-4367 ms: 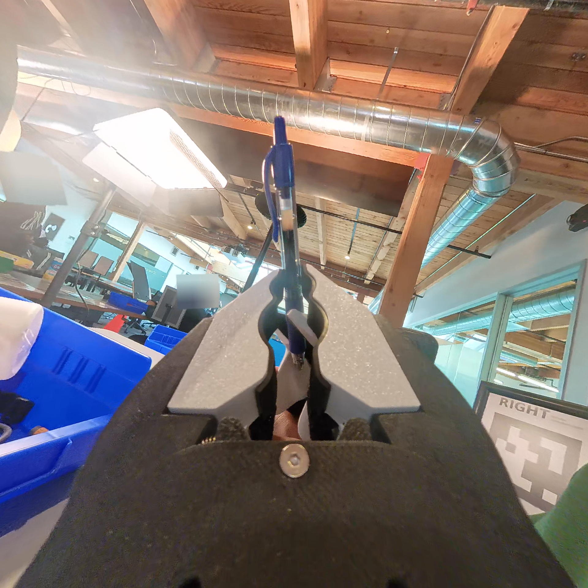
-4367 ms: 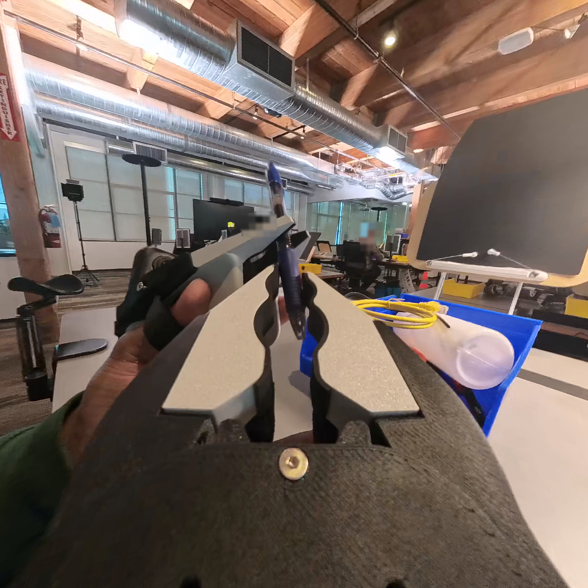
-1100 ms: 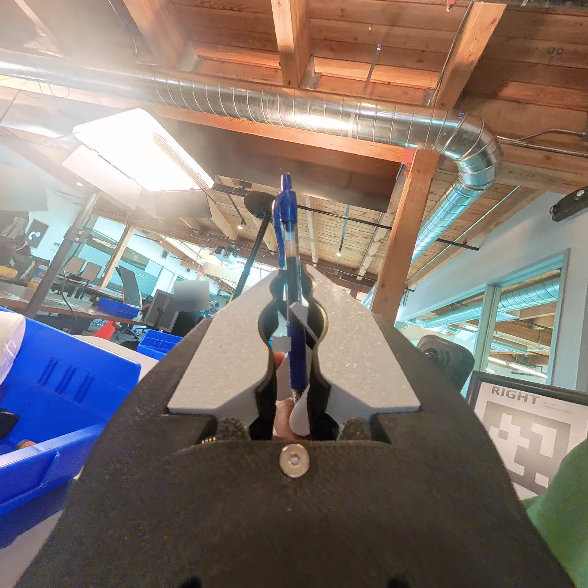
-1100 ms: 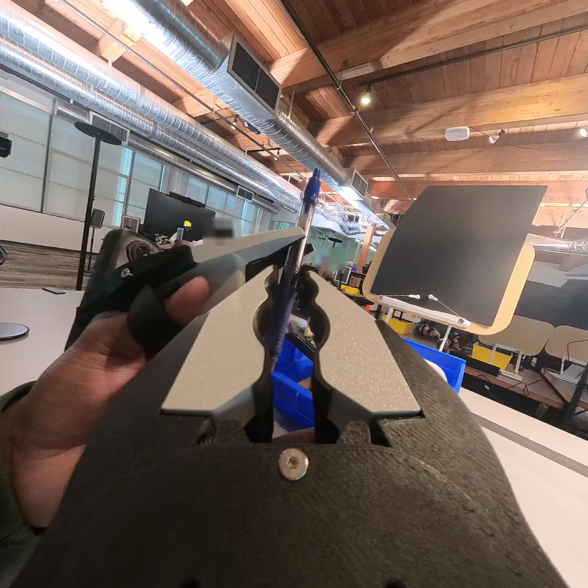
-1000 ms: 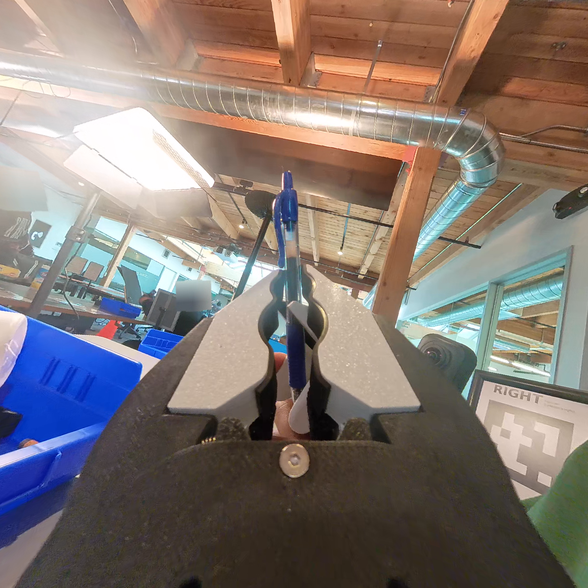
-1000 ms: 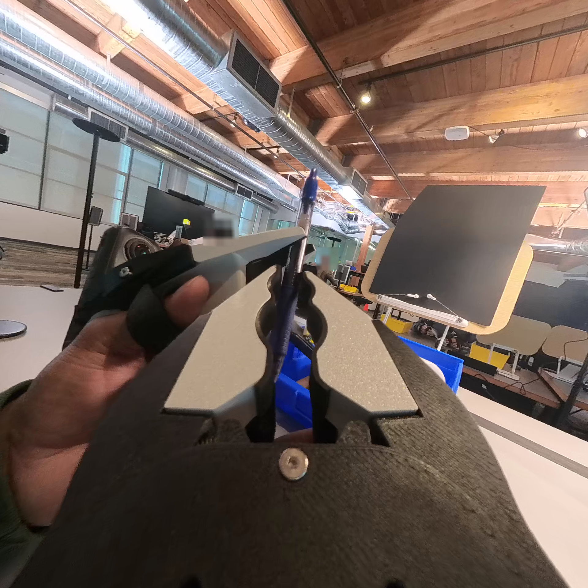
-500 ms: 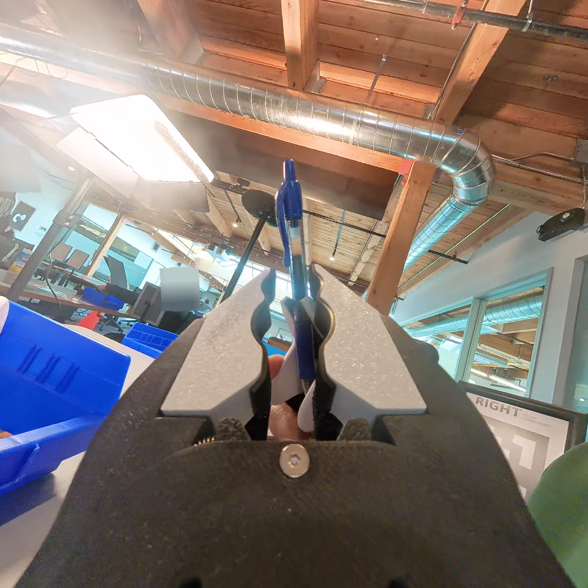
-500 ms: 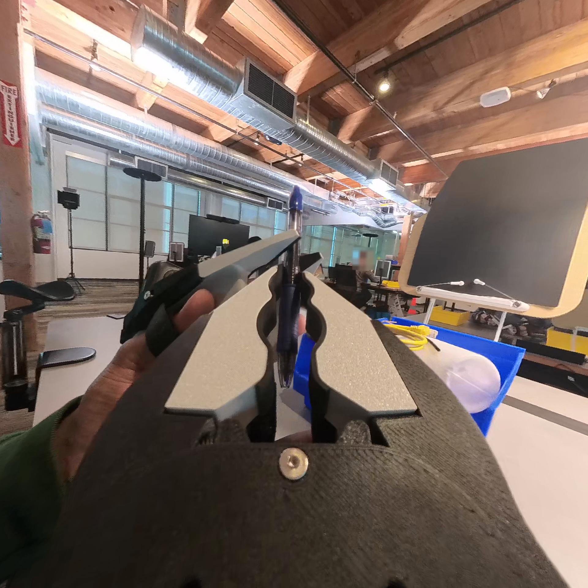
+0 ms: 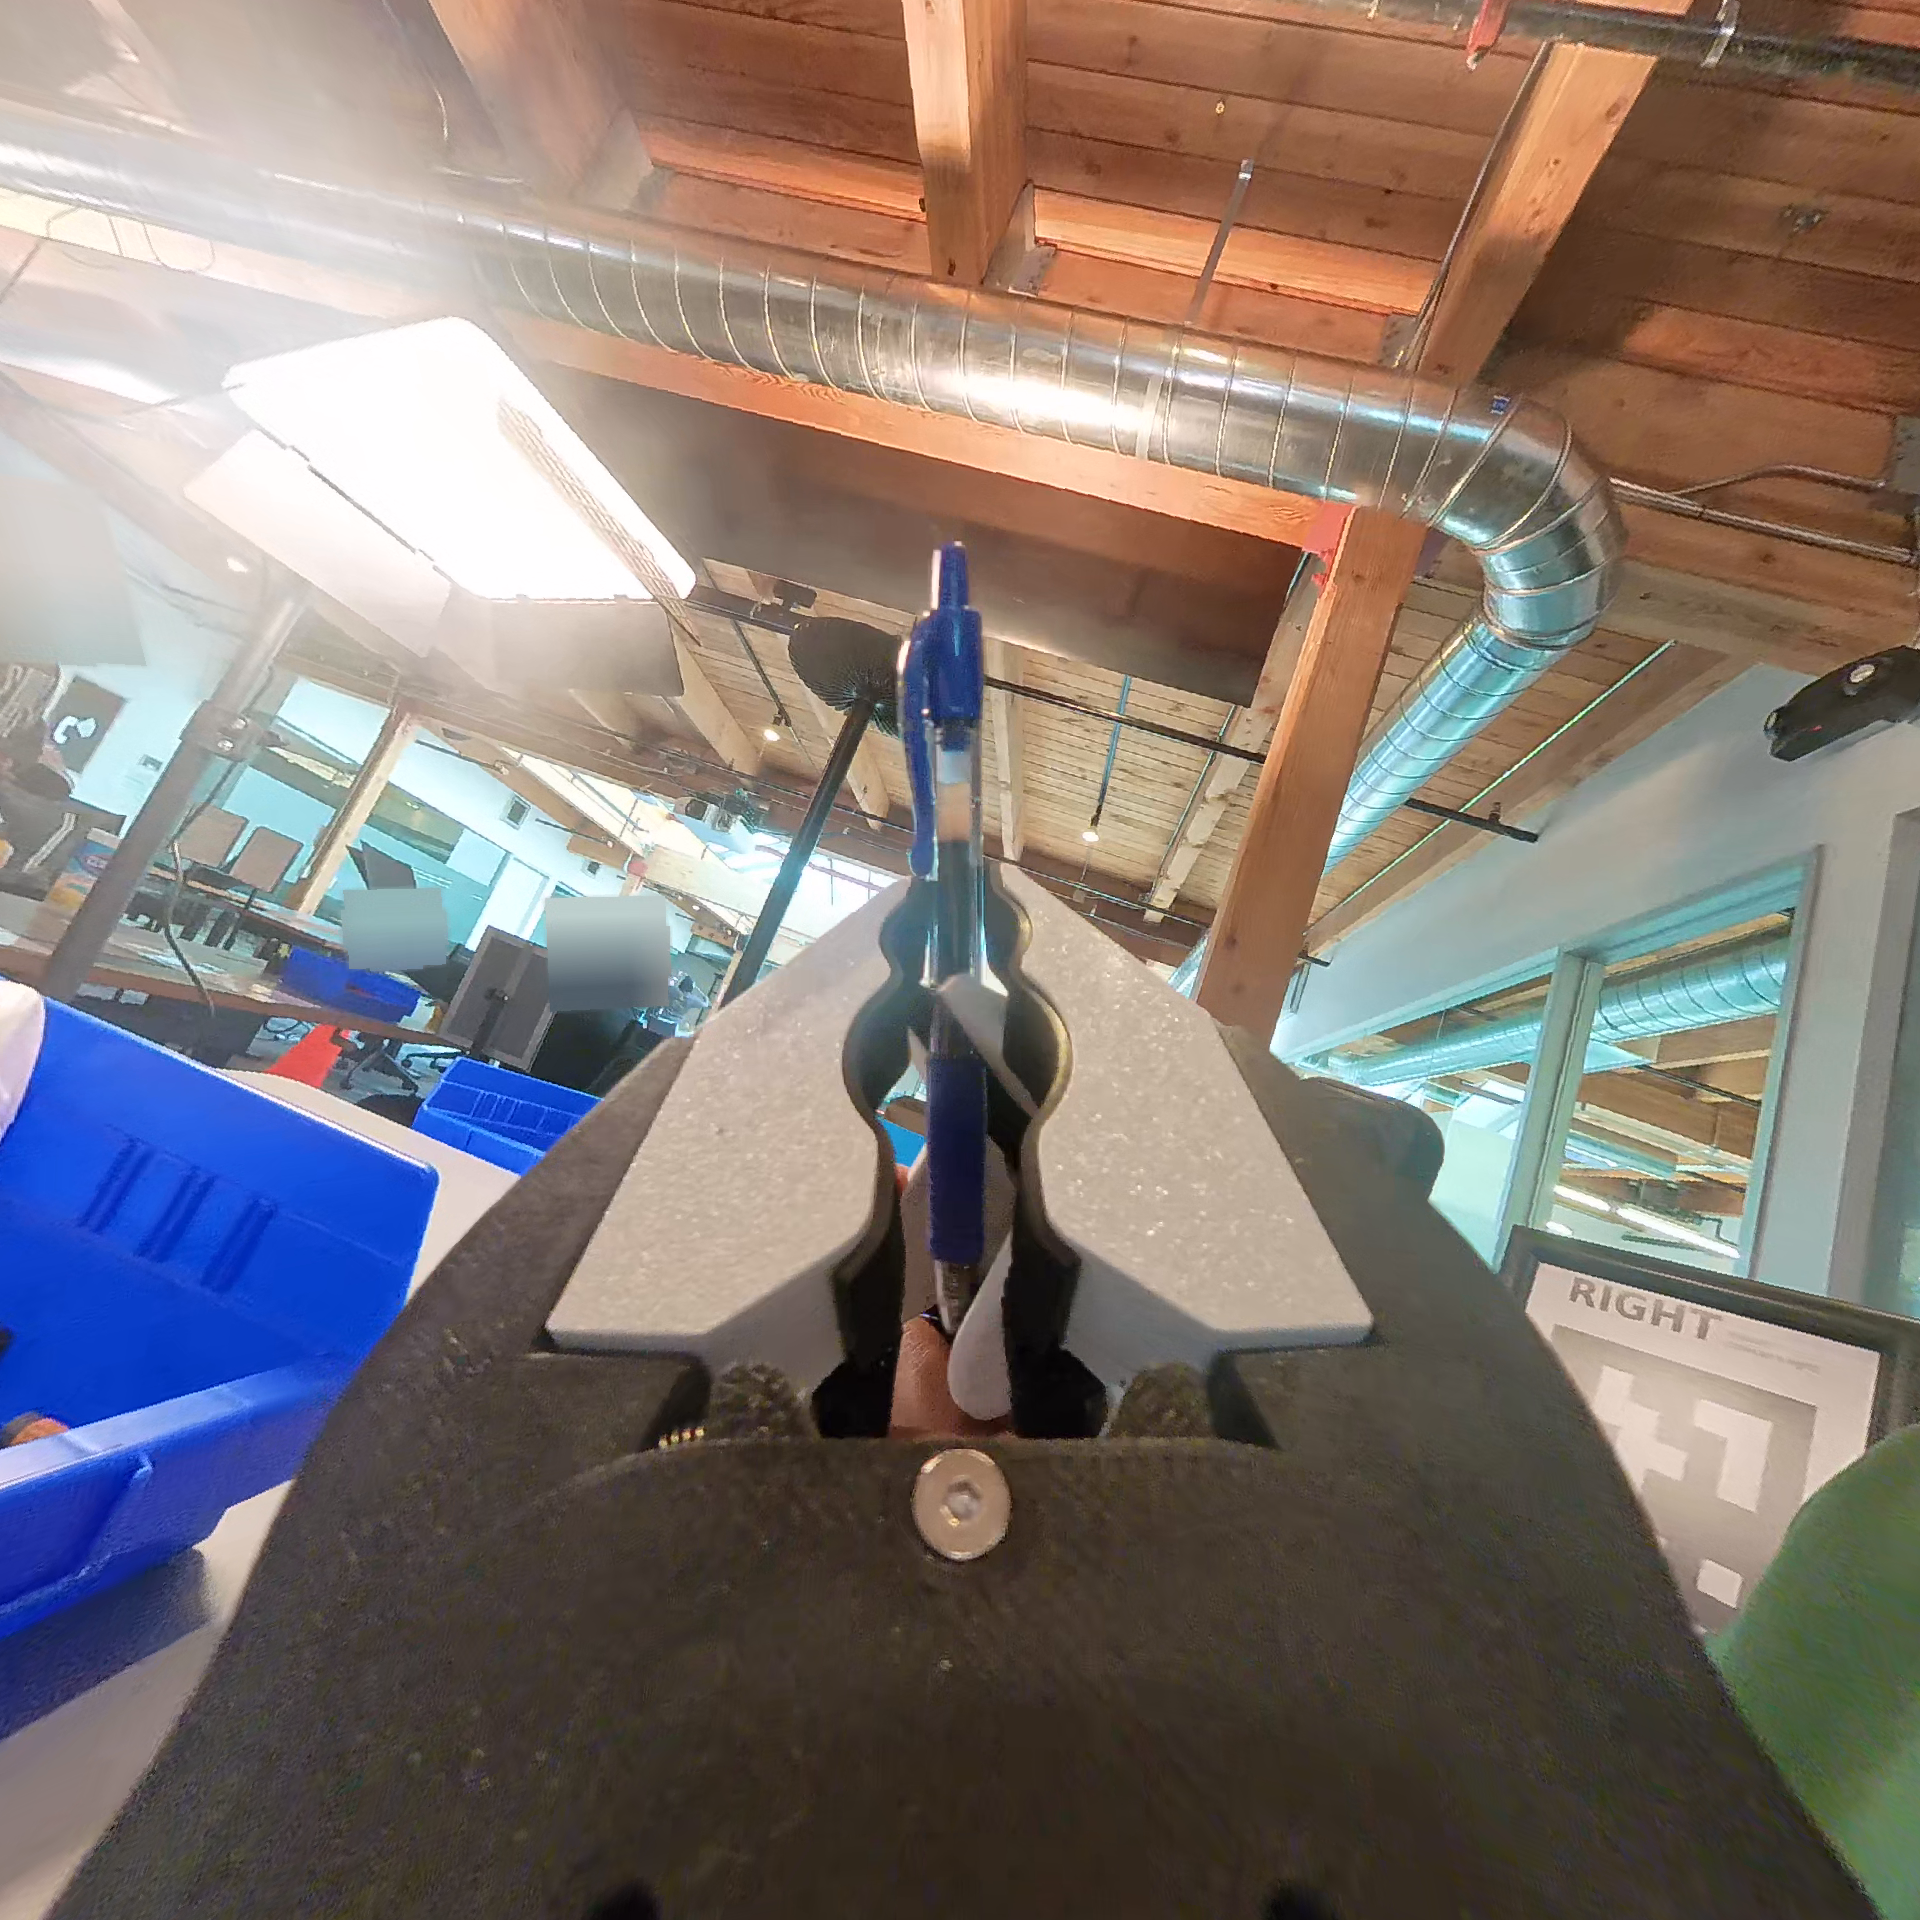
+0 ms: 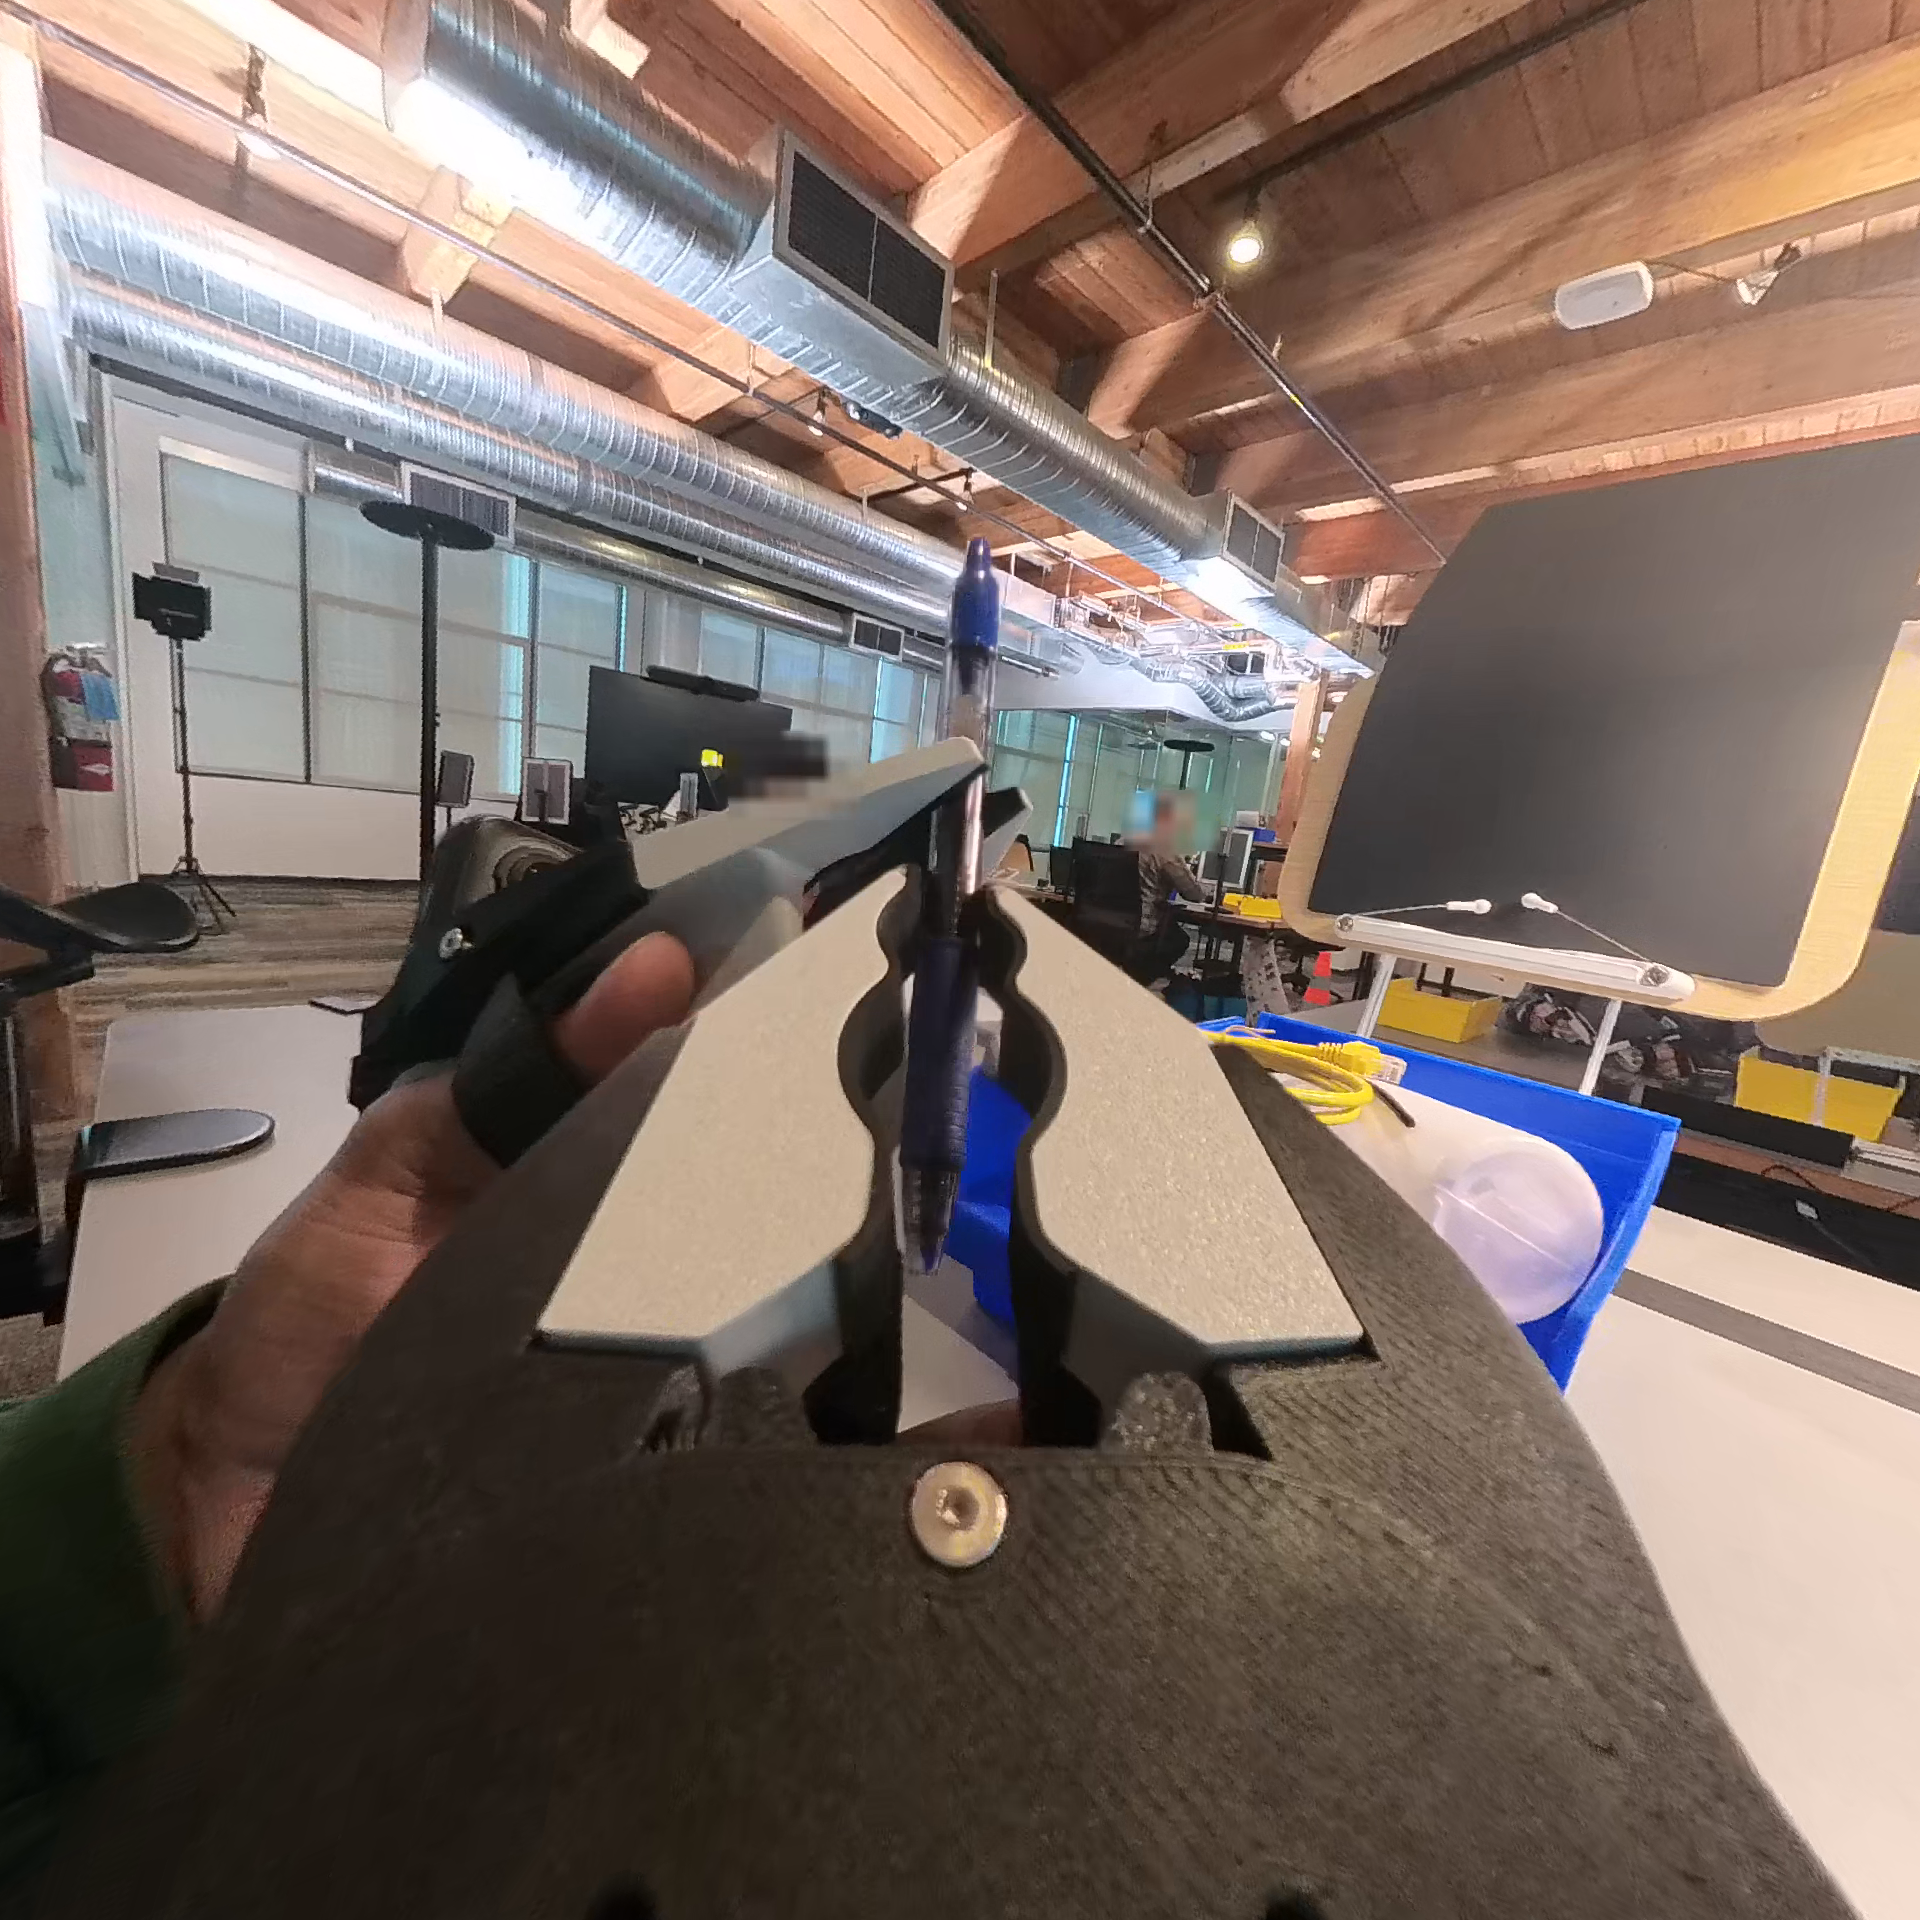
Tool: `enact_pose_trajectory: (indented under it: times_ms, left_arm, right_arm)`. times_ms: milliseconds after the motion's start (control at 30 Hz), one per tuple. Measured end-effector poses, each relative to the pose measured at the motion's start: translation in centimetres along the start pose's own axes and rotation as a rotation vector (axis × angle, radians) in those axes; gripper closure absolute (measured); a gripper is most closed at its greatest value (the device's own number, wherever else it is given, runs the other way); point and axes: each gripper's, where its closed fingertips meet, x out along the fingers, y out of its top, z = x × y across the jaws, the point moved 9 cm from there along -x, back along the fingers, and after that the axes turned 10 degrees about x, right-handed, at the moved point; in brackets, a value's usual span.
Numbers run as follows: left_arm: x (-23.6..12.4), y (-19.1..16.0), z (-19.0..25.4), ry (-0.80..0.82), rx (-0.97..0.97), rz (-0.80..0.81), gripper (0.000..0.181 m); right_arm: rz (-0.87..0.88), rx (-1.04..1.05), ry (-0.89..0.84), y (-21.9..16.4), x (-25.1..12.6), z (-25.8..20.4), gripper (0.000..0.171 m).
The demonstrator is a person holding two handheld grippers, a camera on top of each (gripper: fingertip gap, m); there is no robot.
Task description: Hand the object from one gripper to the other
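The pale tabletop [image 10: 1756, 1475] spreads out to my right. On it sits a blue bin [image 10: 1605, 1153] holding a frosted plastic bottle [image 10: 1507, 1216] and a coil of yellow cable [image 10: 1314, 1081]; in the left wrist view a blue bin [image 9: 197, 1288] stands at the left edge.

My left hand [image 10: 343, 1195], green sleeve at the wrist, holds my left gripper [image 10: 961, 795], which reaches in from the left in the right wrist view and crosses the pen just above my right gripper's tips. In its own view my left gripper [image 9: 956, 920] has its tips pinched onto the clear barrel.

My right gripper [image 10: 951, 904] stands narrow, its tips close on either side of the pen [image 10: 945, 987]; I cannot tell whether they press it.

The blue pen [image 9: 951, 935] stands nearly upright between both grippers, clicker end up, writing tip down in the gap between the fingers.
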Motion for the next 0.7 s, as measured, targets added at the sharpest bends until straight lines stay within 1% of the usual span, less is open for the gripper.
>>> enact_pose_trajectory:
  times_ms: [267, 700]
  left_arm:
    - [-0.01, -0.04, -0.08, 0.008, -0.009, 0.004, 0.171]
    - [0.0, -0.08, -0.08, 0.018, -0.003, 0.0, 0.169]
  right_arm:
    - [-0.003, 0.047, 0.018, 0.06, -0.03, 0.2, 0.161]
    - [-0.001, 0.065, 0.02, 0.12, -0.06, 0.32, 0.161]
